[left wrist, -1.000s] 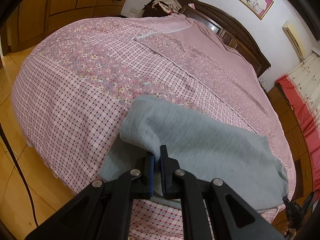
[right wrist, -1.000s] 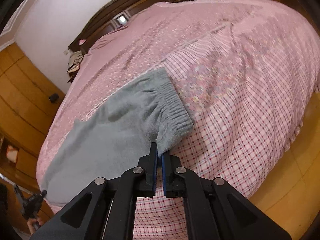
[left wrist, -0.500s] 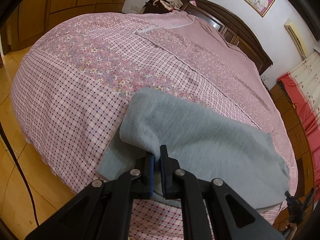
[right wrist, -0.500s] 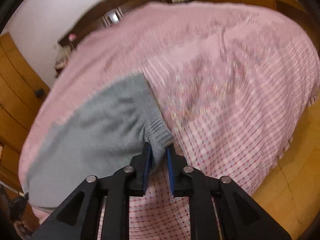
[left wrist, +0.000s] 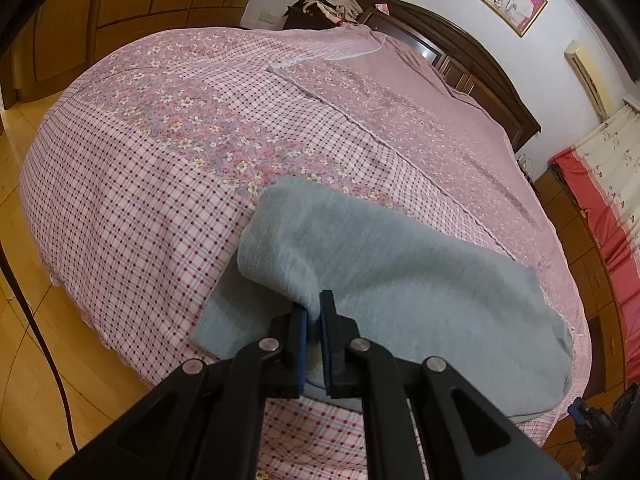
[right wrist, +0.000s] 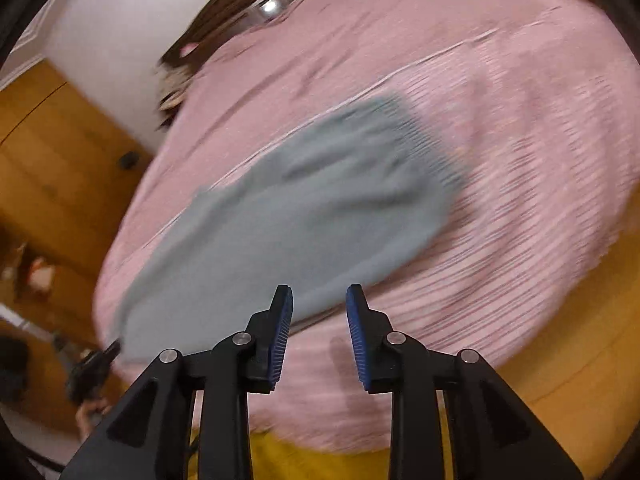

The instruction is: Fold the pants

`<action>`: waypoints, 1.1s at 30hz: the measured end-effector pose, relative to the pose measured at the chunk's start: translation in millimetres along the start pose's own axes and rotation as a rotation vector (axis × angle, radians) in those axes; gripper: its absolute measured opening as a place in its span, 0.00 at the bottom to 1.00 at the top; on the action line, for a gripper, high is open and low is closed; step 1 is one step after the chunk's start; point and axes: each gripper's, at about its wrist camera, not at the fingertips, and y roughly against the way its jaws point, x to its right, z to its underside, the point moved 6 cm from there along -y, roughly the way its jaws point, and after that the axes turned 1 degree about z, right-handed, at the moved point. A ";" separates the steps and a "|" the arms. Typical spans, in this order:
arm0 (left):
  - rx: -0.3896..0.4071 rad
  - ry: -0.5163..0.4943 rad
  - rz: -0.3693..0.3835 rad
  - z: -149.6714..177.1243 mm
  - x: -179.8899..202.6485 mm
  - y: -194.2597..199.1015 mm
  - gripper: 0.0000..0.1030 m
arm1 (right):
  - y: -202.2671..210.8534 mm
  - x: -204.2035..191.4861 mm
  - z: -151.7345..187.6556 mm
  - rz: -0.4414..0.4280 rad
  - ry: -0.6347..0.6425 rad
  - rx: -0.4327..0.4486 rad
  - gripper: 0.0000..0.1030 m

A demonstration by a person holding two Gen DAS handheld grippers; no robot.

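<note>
Grey knit pants point(left wrist: 392, 280) lie folded across the near edge of a bed with a pink checked and floral cover point(left wrist: 168, 128). My left gripper point(left wrist: 314, 312) is shut on the pants' near edge, with a fold of cloth raised over a lower layer. In the blurred right wrist view the pants point(right wrist: 288, 216) lie flat on the bed, ribbed waistband point(right wrist: 424, 144) at the far right. My right gripper point(right wrist: 319, 300) is open and empty, just above the pants' near edge.
A dark wooden headboard point(left wrist: 460, 44) stands at the far end of the bed. Wooden wardrobes point(left wrist: 120, 8) line the left wall. Red and cream curtains point(left wrist: 600, 184) hang at the right. Wooden floor point(left wrist: 24, 320) lies around the bed.
My right gripper has opened, let go of the waistband and pulled back from it. The waistband now lies flat on the bed. My left gripper keeps its hold, barely moved.
</note>
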 end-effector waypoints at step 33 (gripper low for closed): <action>0.003 0.012 0.031 4.4 -0.4 1.4 0.05 | -77.1 -50.2 26.6 -0.178 -0.059 -0.114 0.04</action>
